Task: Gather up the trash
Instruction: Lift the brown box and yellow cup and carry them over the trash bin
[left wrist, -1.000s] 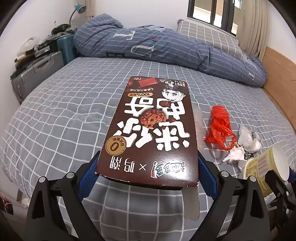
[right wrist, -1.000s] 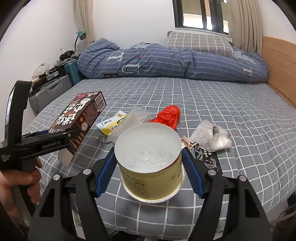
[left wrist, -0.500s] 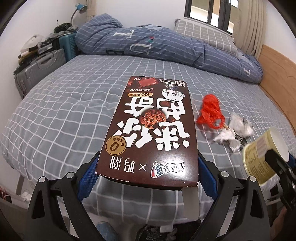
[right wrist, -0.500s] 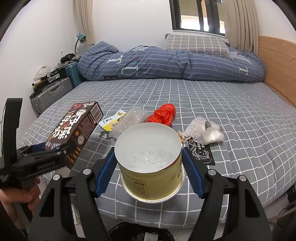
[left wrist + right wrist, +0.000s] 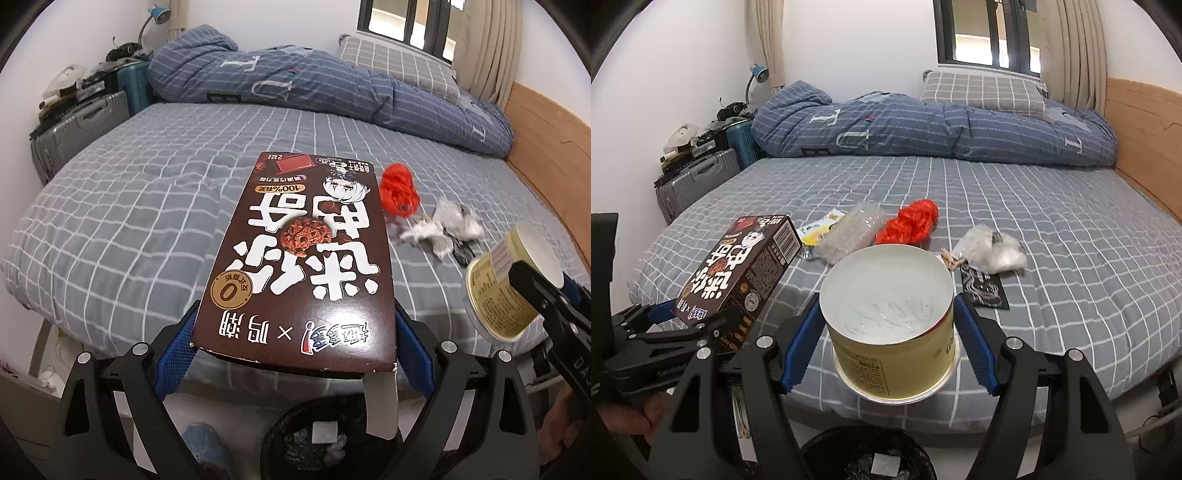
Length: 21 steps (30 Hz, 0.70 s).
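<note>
Between the blue pads of my left gripper (image 5: 295, 339) sits the brown cookie box (image 5: 306, 258), pinched by its two long sides at the near end, its printed face up and its far end pointing out over the bed (image 5: 129, 206). A white end flap hangs open from the box's near right corner. Directly beneath that grip I see the black-lined trash bin (image 5: 325, 439) on the floor, with a scrap of white paper already inside.

On my right, the right gripper (image 5: 888, 325) clamps a yellow instant-noodle cup (image 5: 890, 325) by its sides, mouth tilted toward the camera, so I look into its white foil-lined interior. The same bin's rim (image 5: 864, 454) shows just below this cup as well. From the left view the cup (image 5: 506, 288) hangs off to the right of the box, beyond the mattress edge.

Ahead of both grippers, more trash lies on the checked sheet: a crumpled red plastic bag (image 5: 908, 225), a clear crinkled plastic tray (image 5: 853, 232) just left of it, a yellow-and-white sachet (image 5: 820, 229) touching the tray's far left side, a clear wrapper with white contents (image 5: 990, 247) to the right, and a flat black packet (image 5: 982, 290) nearer my right gripper. Farther off, a rolled blue duvet (image 5: 923, 125) and a grey checked pillow (image 5: 982, 88) lie along the far side of the bed, and a grey suitcase (image 5: 694, 181) stands far left.
</note>
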{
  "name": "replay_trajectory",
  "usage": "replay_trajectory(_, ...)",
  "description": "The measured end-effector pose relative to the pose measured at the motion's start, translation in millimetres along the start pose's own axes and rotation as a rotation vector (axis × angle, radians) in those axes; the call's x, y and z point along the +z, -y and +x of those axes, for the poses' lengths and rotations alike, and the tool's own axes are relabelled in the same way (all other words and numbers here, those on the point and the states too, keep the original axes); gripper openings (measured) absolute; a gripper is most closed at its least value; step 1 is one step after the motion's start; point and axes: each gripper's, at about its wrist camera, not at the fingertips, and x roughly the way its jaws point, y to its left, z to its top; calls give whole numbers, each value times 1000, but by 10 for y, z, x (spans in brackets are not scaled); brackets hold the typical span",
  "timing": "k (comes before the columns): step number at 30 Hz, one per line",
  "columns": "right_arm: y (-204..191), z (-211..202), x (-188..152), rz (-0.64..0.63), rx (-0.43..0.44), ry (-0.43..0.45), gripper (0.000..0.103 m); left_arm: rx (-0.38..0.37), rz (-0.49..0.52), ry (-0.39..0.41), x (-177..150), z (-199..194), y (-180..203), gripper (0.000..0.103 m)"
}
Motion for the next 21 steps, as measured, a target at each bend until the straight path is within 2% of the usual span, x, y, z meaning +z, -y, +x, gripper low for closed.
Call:
replay_trajectory(12, 63, -312, -288, 12, -9, -12, 68, -19, 4, -52, -508, -227, 90, 91)
replay_trajectory(21, 28, -554, -508, 32, -17, -36, 68, -26, 8, -85, -774, -430, 125, 91)
